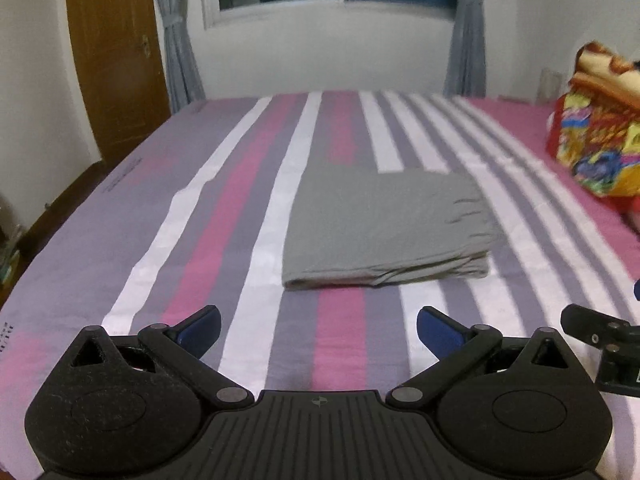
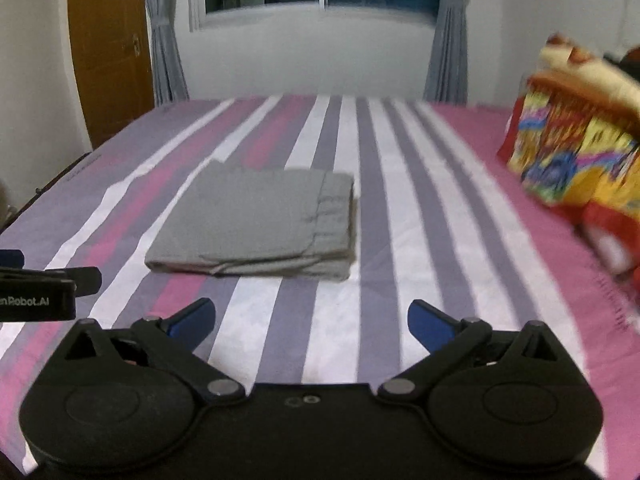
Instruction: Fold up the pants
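Grey pants (image 1: 384, 224) lie folded into a thick flat rectangle on the striped bed (image 1: 248, 208); the elastic waistband is at the right side of the stack. In the right wrist view the same pants (image 2: 256, 224) lie left of centre. My left gripper (image 1: 319, 330) hangs above the sheet in front of the pants, jaws wide and empty. My right gripper (image 2: 311, 322) is likewise open, apart from the cloth, with nothing between its blue fingertips (image 2: 430, 322). Each gripper shows at the edge of the other's view: the right gripper (image 1: 600, 340) and the left gripper (image 2: 44, 288).
A stack of colourful patterned bedding (image 2: 576, 148) sits on the pink right part of the bed. A wooden door (image 1: 116, 52) stands at the left, and a window with grey curtains (image 1: 176, 40) is behind the bed. The bed's left edge drops to a dark floor.
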Motion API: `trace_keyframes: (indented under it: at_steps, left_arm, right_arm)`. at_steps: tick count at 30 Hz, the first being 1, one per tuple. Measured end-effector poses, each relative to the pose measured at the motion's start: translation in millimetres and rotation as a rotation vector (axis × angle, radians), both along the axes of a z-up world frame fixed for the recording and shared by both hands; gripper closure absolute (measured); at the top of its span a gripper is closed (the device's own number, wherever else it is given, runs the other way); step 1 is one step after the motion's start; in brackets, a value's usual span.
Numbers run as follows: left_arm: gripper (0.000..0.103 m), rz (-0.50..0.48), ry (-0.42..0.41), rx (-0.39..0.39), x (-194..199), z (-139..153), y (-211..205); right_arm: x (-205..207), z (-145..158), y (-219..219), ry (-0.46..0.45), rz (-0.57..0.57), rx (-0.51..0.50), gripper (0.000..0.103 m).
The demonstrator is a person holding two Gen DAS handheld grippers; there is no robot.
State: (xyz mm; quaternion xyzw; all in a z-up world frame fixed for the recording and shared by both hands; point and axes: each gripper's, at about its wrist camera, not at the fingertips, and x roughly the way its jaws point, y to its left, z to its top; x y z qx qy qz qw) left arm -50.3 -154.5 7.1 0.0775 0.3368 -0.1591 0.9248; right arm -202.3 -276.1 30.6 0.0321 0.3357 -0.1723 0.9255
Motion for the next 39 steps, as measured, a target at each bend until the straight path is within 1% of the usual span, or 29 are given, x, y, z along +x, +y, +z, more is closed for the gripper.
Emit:
trace_keyframes:
  at_steps: [2,4,9,12,15,19,23,29,32,39]
  left_arm:
    - [0.0,0.015,-0.019,0.007,-12,6,4]
    - [0.0,0.025,-0.039,0.034,-22,11,7]
    - [0.0,0.01,-0.033,-0.01,-45,25,22]
    - [0.0,0.022,-0.053,-0.007,-61,31,28]
    - [0.0,0.015,-0.063,-0.013,-73,36,32]
    - [0.0,0.013,-0.058,-0.027,-85,36,34]
    - [0.0,-0.001,-0.074,-0.009,-93,39,31]
    - [0.0,-0.002,-0.086,-0.047,-101,50,37]
    - [0.0,0.001,-0.102,-0.045,-104,51,38]
    - [0.0,-0.001,-0.087,-0.065,-101,53,41]
  right_arm:
    - [-13,11,8,-0.03,-0.006,-0.036,0.0]
    - [-26,18,13,-0.061,0.002,-0.041,0.0]
    - [-50,34,26,-0.117,0.005,-0.043,0.0]
    - [-64,40,33,-0.154,-0.004,-0.042,0.0]
    - [-75,42,36,-0.178,-0.016,-0.038,0.0]
    - [-84,38,38,-0.186,-0.035,-0.029,0.0]
    - [-90,40,37,-0.19,-0.056,-0.017,0.0]
    - [-96,49,39,-0.228,-0.074,-0.024,0.0]
    - [-96,49,40,-0.231,-0.073,-0.015,0.0]
    - [-95,48,40,-0.233,-0.067,-0.011,0.0]
